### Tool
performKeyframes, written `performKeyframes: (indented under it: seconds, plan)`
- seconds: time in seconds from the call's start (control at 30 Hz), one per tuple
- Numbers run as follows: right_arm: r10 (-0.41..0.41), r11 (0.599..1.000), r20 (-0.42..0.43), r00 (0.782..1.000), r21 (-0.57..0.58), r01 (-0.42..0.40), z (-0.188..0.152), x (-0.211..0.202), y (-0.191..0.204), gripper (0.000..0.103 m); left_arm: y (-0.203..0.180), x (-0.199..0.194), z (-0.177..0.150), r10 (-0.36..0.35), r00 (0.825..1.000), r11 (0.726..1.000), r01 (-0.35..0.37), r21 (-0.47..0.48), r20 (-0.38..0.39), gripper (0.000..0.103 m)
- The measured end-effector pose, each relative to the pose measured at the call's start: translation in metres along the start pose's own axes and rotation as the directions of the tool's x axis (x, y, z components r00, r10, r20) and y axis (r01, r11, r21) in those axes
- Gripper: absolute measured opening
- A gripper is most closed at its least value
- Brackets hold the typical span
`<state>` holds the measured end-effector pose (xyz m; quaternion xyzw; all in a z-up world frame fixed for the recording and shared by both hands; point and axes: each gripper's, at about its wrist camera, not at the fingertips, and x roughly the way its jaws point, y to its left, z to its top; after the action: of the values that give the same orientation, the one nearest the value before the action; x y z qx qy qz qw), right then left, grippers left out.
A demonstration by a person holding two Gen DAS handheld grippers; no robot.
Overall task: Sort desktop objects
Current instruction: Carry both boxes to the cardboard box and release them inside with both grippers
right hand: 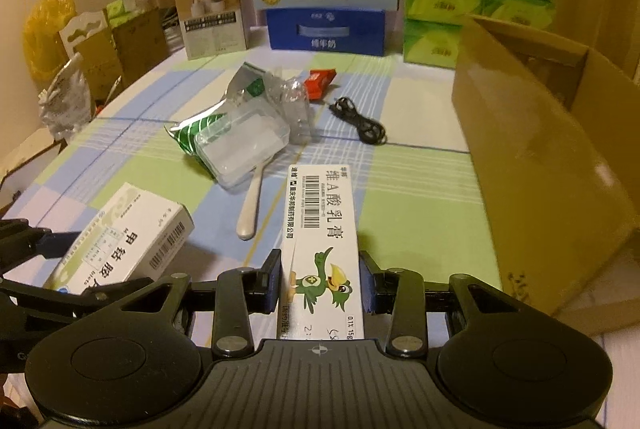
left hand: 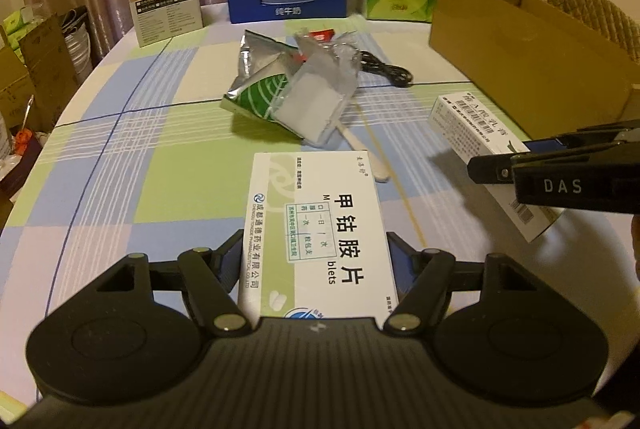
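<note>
Boxes in both grippers: the left gripper (left hand: 316,261) clamps a wide white-and-green cardboard tablet box (left hand: 320,229) just above the checked tablecloth (left hand: 120,149), and the right gripper (right hand: 322,285) pinches a narrow white ointment carton with a green bird (right hand: 322,241). Ahead sit a crumpled green foil pouch (left hand: 256,89), a black cable (right hand: 360,121) and an open brown cardboard box (right hand: 540,157).

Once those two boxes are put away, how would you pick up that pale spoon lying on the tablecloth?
Grip the spoon by its bare rounded near end, from above, fingers across its width. Its far end is tucked under the clear plastic container, so only this end is free.
</note>
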<state>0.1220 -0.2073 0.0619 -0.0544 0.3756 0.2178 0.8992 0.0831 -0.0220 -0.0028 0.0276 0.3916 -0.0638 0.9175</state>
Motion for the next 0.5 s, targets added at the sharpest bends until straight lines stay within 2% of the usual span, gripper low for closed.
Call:
performKeyframes:
  seconds: [0.17, 0.27, 0.5]
  plan:
    - [0.004, 0.999, 0.044, 0.999, 0.037, -0.006, 0.006, -0.031, -0.005, 0.036, -0.010, -0.018, 0.008, -0.054, 0.998, 0.998, 0.054, -0.016, 0.012, 0.067]
    - [-0.023, 0.999, 0.084, 0.996, 0.025, 0.021, 0.018, -0.059, -0.009, 0.036, -0.023, -0.034, 0.020, -0.082, 0.996, 0.997, 0.082, -0.004, 0.045, 0.067]
    - [-0.089, 0.995, 0.160, 0.983, 0.053, 0.081, 0.062, -0.117, -0.055, 0.035, -0.068, -0.062, 0.069, -0.153, 0.982, 0.988, 0.150, 0.034, 0.113, 0.067]
